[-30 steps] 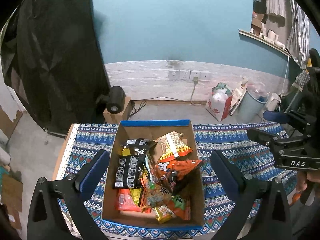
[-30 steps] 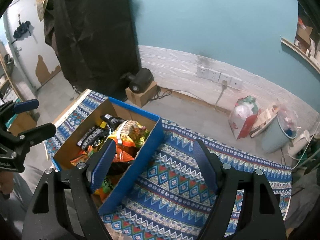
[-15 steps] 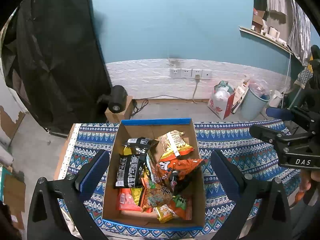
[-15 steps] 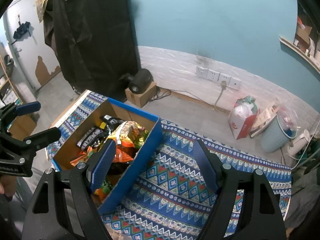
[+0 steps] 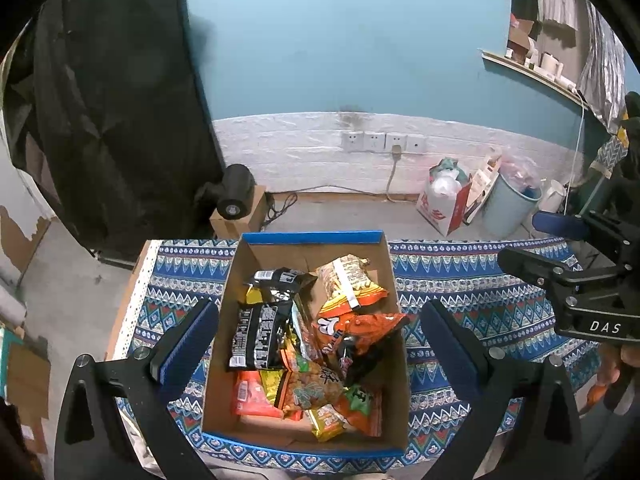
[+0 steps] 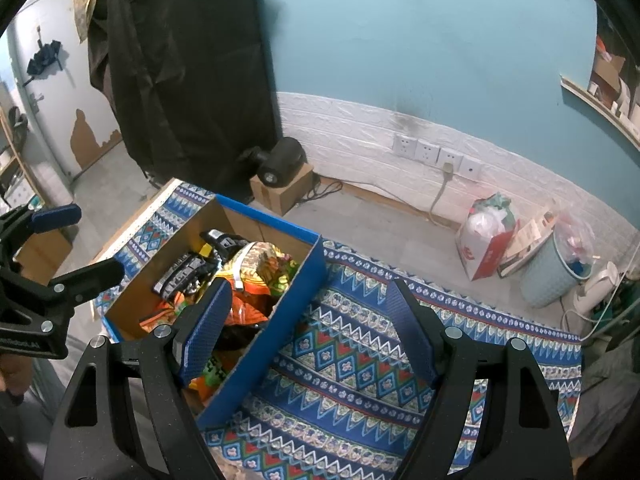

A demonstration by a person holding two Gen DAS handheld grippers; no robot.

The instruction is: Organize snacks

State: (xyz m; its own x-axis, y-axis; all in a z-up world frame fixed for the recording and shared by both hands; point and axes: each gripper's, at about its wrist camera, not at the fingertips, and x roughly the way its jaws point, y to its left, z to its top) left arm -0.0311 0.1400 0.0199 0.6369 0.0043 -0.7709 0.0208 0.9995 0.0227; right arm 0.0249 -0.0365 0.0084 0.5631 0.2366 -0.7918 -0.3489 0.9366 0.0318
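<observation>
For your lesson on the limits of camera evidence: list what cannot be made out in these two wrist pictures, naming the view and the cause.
- Snack packets low in the pile: left wrist view, covered by upper packets.
- Near end of the box: right wrist view, hidden behind the right gripper.
- Packet lettering: both views, too small.
- Shelf items: left wrist view, small, cut by the lens edge.
- Tablecloth front edge: both views, behind the grippers' bodies.

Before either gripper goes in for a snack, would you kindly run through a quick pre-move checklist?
1. Left gripper open and empty: ok.
2. Right gripper open and empty: ok.
3. Cardboard box open-topped, snacks reachable from above: ok.
4. Black packet lies on top, unobstructed: ok.
5. Patterned cloth beside the box offers bare space for sorting: ok.
6. Snacks at the bottom of the pile identifiable: cannot tell.
</observation>
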